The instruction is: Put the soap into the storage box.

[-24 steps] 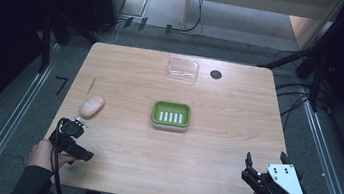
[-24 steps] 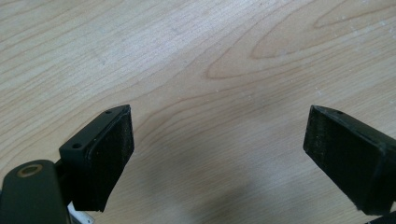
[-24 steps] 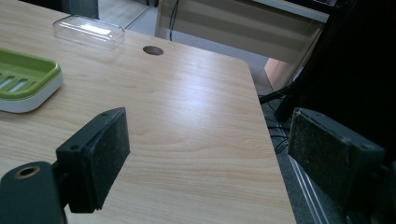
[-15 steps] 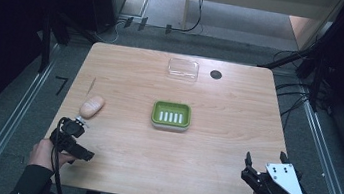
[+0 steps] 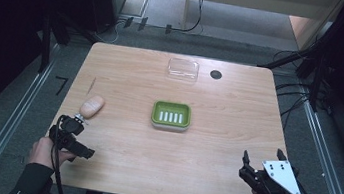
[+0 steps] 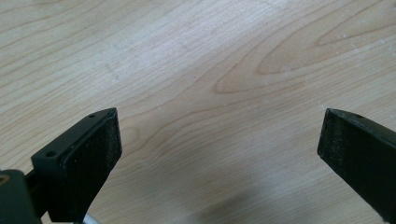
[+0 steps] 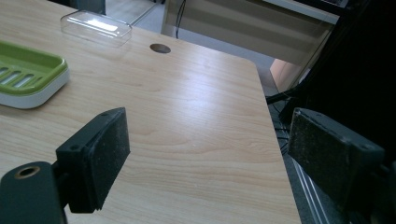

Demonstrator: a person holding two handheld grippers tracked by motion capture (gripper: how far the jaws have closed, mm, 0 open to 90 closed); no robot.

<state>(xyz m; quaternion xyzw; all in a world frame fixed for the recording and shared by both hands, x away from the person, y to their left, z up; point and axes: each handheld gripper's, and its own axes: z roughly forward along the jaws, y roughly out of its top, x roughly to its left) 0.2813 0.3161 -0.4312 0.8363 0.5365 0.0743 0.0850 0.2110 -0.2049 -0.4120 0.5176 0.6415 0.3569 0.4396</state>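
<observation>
A green soap dish [image 5: 170, 124] with a slotted white insert sits at the middle of the wooden table [image 5: 213, 148]; in the right gripper view the soap dish [image 7: 28, 77] is at the far left. A peach oval soap bar [image 5: 92, 106] lies near the left edge. My left gripper [image 5: 74, 137] is just in front of the bar at the front left. The left gripper [image 6: 219, 154] stands open over bare wood with nothing between its jaws. My right gripper [image 5: 263, 157] is at the front right corner, and the right gripper [image 7: 210, 140] is open and empty too.
A clear plastic lid [image 5: 182, 69] lies at the back of the table, with a dark round hole [image 5: 216, 74] in the tabletop to its right. The right gripper view has the lid [image 7: 95, 28] and the hole [image 7: 160, 48] far off. Dark stands and cables surround the table.
</observation>
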